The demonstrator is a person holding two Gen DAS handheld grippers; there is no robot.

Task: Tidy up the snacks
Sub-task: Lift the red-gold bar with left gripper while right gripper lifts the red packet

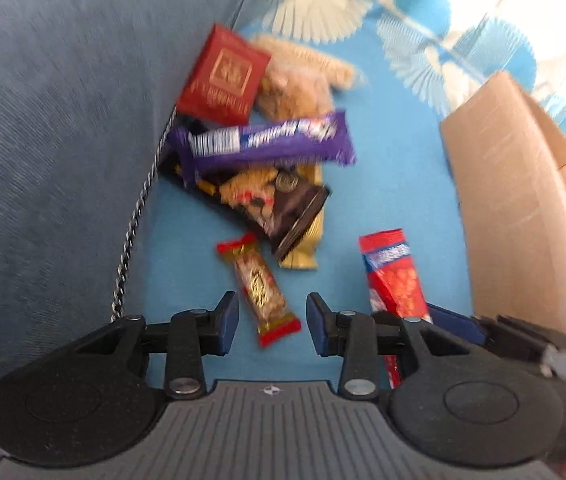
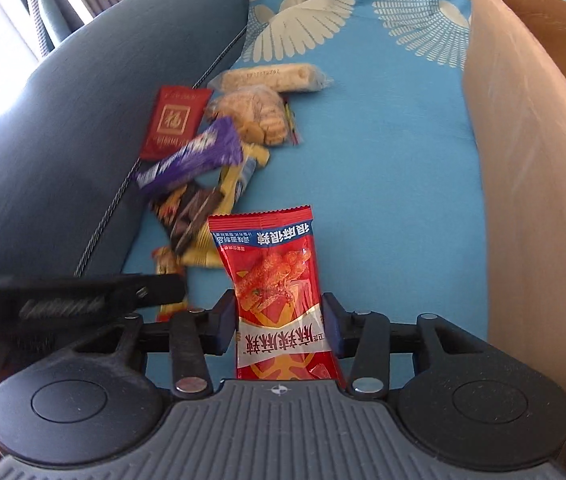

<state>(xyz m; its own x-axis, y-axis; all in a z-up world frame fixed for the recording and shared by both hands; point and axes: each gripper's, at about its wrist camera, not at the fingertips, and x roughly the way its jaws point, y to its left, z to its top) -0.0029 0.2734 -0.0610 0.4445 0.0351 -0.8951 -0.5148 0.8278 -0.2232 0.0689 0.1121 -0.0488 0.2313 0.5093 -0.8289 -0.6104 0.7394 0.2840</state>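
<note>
- Step in hand: carrying one snack toward the cardboard box [image 2: 523, 184] at the right of the frame; the right claw [image 2: 281, 322] is clamped on the red spicy-snack packet [image 2: 273, 280], lower centre.
- Left claw [image 1: 273, 322] stands partly parted and holds nothing; the red-and-gold candy bar [image 1: 261, 286] lies between its fingers on the blue sofa cover [image 1: 395, 184].
- Remaining snacks, among them the purple bar [image 1: 263, 142], lie heaped at centre left.
- Next move calls for lifting the packet over the box wall before release.
</note>
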